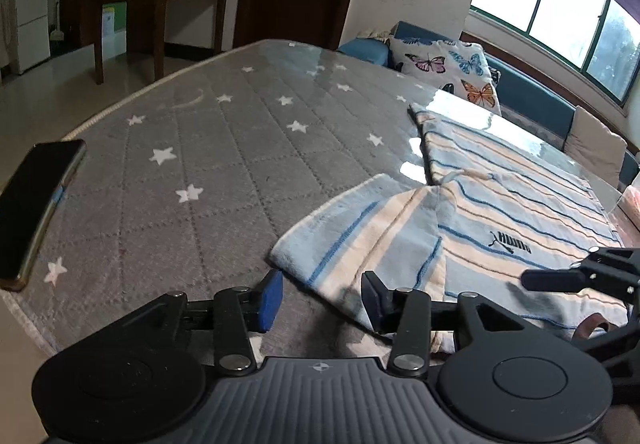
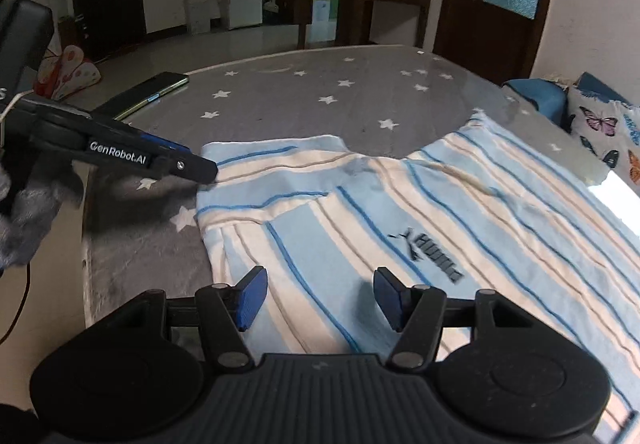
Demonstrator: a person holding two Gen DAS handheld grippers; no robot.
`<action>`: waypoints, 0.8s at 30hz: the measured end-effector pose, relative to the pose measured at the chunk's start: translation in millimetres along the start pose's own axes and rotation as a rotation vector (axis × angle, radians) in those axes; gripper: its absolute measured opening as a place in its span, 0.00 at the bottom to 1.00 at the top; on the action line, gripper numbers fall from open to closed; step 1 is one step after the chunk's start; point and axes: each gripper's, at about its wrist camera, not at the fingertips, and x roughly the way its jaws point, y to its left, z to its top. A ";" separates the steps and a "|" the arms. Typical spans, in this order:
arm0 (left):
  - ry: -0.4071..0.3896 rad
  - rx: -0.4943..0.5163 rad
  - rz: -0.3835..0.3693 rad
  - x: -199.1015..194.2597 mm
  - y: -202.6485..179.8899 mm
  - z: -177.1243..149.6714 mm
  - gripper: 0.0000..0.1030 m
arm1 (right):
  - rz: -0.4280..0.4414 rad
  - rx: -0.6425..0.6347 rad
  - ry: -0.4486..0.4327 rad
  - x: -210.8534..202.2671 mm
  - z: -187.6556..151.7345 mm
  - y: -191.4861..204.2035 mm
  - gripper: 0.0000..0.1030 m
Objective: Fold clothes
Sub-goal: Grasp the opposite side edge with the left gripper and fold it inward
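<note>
A light blue and cream striped shirt (image 1: 500, 211) with a black logo lies spread on the grey star-patterned table cover (image 1: 200, 147), one sleeve folded over the body. My left gripper (image 1: 322, 298) is open and empty, low at the sleeve's near edge. In the right wrist view the shirt (image 2: 400, 211) fills the right half. My right gripper (image 2: 320, 298) is open and empty, just above the shirt's lower part. The left gripper (image 2: 188, 167) shows from the side there, its tip at the sleeve's left edge. The right gripper (image 1: 580, 276) shows at the right edge of the left wrist view.
A dark phone (image 1: 36, 203) lies at the table's left edge; it also shows in the right wrist view (image 2: 152, 89). A butterfly cushion (image 1: 452, 71) sits on a blue sofa (image 1: 532, 91) beyond the table. A wooden desk (image 1: 180, 3) stands behind.
</note>
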 end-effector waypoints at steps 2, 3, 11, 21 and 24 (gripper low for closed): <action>0.000 -0.003 -0.002 0.3 -0.4 0.9 0.46 | 0.004 -0.025 0.002 4.9 -1.2 8.6 0.58; 0.000 -0.007 -0.003 0.6 -0.4 1.2 0.45 | -0.003 -0.038 -0.002 3.9 -0.4 11.1 0.58; -0.003 -0.006 -0.009 3.6 -0.6 2.8 0.35 | 0.002 0.002 -0.026 10.7 12.8 11.3 0.58; -0.060 -0.012 -0.040 -1.4 -5.5 12.3 0.02 | -0.010 -0.006 -0.024 19.1 10.5 21.7 0.58; -0.109 0.008 -0.113 -14.7 -15.1 17.4 0.02 | 0.005 0.026 -0.020 19.4 10.5 18.0 0.58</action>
